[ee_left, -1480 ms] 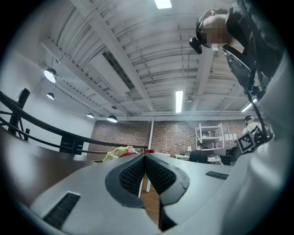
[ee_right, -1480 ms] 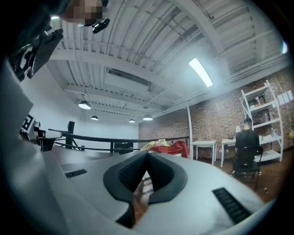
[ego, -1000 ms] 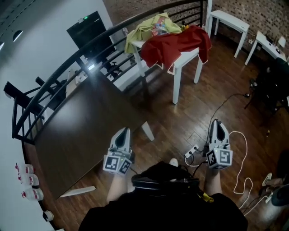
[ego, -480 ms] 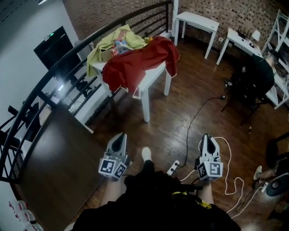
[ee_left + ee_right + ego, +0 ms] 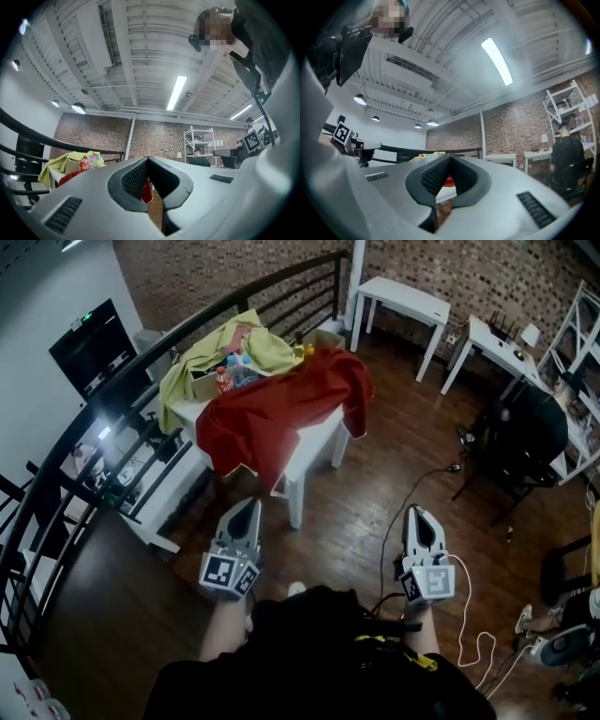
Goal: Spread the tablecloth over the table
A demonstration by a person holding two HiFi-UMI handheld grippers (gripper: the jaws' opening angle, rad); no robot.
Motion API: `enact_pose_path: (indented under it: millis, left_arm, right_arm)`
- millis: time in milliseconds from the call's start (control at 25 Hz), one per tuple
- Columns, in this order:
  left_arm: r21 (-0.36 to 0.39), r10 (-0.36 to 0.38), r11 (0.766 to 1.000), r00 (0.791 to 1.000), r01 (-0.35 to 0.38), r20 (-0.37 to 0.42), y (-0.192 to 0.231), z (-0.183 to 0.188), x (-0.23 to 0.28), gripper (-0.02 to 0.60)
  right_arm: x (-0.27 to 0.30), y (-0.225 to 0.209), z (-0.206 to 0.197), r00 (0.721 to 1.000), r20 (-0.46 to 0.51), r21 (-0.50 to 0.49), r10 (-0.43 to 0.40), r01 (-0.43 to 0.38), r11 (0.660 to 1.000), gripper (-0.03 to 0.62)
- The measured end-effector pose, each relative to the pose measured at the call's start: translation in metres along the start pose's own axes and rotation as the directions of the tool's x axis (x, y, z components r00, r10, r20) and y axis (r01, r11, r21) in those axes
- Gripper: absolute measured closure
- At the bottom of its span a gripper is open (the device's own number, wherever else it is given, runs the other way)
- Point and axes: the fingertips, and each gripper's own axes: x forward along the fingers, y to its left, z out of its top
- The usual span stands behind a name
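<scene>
Red tablecloth (image 5: 272,418) lies bunched on the white table (image 5: 317,435) ahead while the left gripper (image 5: 246,505) and right gripper (image 5: 414,513), jaws closed and empty, hover short of it; opening both and pinching two well-separated hem corners should spread it evenly.

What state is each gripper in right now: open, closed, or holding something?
Left gripper: closed, holding nothing.
Right gripper: closed, holding nothing.
</scene>
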Motion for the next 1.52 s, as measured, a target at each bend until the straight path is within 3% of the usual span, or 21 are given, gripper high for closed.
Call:
enact_pose_path:
  millis: [160, 280, 480, 680, 920, 1240, 1360, 1520]
  left_arm:
    - [0.023, 0.051, 0.998, 0.999, -0.052, 0.013, 0.04, 0.007, 0.029, 0.594]
    - [0.028, 0.066, 0.997, 0.998, -0.066, 0.004, 0.064, 0.007, 0.041, 0.594]
    - [0.042, 0.154, 0.987, 0.988, -0.154, -0.013, 0.109, -0.004, 0.07, 0.594]
    - [0.099, 0.242, 0.966, 0.97, -0.24, -0.008, 0.159, -0.004, 0.135, 0.594]
    - [0.132, 0.309, 0.942, 0.951, -0.308, 0.01, 0.196, 0.002, 0.231, 0.594]
    - [0.141, 0.326, 0.938, 0.944, -0.317, -0.048, 0.223, -0.013, 0.302, 0.594]
    - [0.144, 0.319, 0.941, 0.945, -0.307, -0.072, 0.236, -0.016, 0.313, 0.594]
    - [0.184, 0.325, 0.936, 0.939, -0.301, -0.116, 0.261, -0.024, 0.321, 0.584]
  right_arm:
    - [0.071, 0.027, 0.003, 0.995, -0.037, -0.032, 0.09, -0.091, 0.995, 0.588]
    - [0.127, 0.036, -0.007, 0.987, -0.014, 0.007, 0.158, -0.158, 0.987, 0.588]
    - [0.223, 0.044, -0.03, 0.96, 0.005, 0.022, 0.28, -0.281, 0.96, 0.588]
    - [0.333, 0.027, -0.04, 0.925, 0.008, 0.008, 0.381, -0.381, 0.925, 0.588]
    - [0.442, -0.024, -0.039, 0.907, 0.021, 0.032, 0.421, -0.422, 0.906, 0.588]
    - [0.512, -0.068, -0.049, 0.899, -0.012, 0.017, 0.437, -0.437, 0.9, 0.588]
    - [0.526, -0.073, -0.054, 0.91, -0.069, 0.019, 0.408, -0.407, 0.913, 0.588]
    - [0.548, -0.071, -0.066, 0.905, -0.187, -0.076, 0.382, -0.401, 0.913, 0.586]
